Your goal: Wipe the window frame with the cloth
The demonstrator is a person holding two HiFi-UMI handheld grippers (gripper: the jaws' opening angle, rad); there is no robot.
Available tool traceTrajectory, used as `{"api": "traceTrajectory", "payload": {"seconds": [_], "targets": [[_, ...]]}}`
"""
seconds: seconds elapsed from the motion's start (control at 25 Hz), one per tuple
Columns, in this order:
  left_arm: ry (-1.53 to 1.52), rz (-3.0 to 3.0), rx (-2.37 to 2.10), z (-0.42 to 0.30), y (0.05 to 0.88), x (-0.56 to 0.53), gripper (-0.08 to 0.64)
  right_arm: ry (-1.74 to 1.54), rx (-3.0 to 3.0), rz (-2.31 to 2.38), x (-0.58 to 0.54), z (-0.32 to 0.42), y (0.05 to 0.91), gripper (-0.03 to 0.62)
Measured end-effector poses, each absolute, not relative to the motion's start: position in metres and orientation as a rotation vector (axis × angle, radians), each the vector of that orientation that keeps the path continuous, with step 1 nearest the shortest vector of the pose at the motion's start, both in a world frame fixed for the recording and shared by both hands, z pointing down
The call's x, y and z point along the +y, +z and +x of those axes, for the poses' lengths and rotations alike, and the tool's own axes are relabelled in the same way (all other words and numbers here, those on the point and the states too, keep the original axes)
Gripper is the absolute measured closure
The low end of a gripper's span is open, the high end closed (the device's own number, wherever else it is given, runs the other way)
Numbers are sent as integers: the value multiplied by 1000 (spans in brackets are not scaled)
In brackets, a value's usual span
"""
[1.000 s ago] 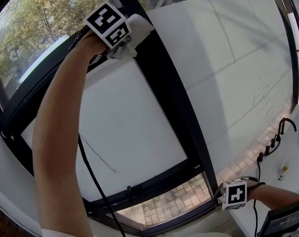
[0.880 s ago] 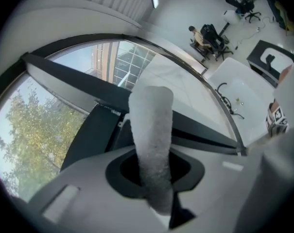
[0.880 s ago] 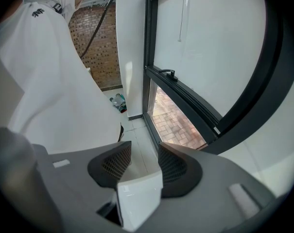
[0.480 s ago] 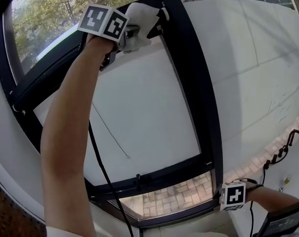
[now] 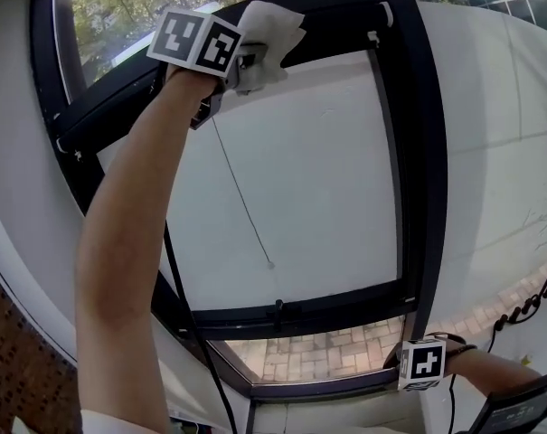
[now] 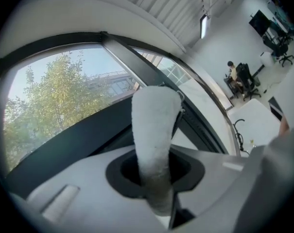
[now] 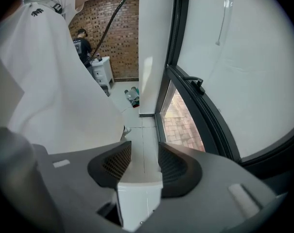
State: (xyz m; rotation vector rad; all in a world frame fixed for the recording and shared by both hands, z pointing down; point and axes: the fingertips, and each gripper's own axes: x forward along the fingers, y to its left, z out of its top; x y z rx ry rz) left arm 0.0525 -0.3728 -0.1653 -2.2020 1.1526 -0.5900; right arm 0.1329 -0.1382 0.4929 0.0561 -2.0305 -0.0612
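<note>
Your left gripper (image 5: 241, 61) is raised high, jaws clamped on the white cloth (image 5: 271, 25), which stands straight out beyond them. The cloth's free end appears to rest on the top bar of the black window frame (image 5: 341, 7). That bar runs on to your right toward the upper corner, so a stroke should follow its length. Your right gripper (image 7: 144, 165) sits low by the frame's bottom corner, jaws apart and holding nothing, well apart from the cloth. The left arm is the nearer.

White cloth (image 5: 266, 27), black window frame (image 5: 423, 152), black-and-white square markers on grey left gripper (image 6: 154, 178)
</note>
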Motion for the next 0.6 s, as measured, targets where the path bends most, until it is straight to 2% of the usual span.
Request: {"api": "traceTrajectory", "payload": {"seconds": [0.6], "targets": [[-608,-2110,1456,-178,-167,-355,468,-161,-1965,-73,-149,51,481,416]]}}
